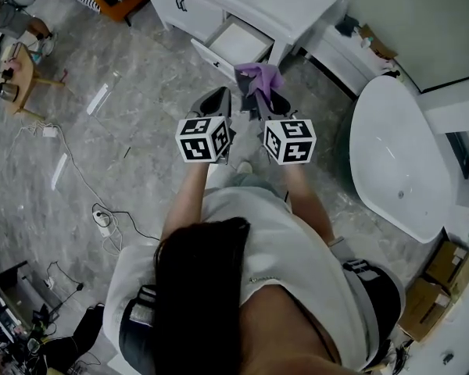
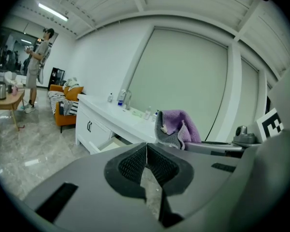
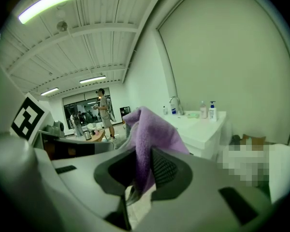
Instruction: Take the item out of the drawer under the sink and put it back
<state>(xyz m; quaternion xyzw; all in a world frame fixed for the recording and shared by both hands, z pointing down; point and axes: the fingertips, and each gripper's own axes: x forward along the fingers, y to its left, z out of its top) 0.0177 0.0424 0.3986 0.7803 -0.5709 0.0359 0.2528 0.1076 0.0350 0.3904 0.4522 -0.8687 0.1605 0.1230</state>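
The drawer, at upper centre of the head view, stands pulled out of the white cabinet under the sink surface, with its pale inside showing. The purple cloth is outside the drawer, just below it in the frame. It is pinched between the nearly closed jaws of the right gripper and bunches up above them. The left gripper, beside it, has its jaws pressed together on nothing. Bottles stand on the surface, right of centre in the right gripper view.

Grey marble floor; white bathtub right; orange sofa; ceiling strip light.
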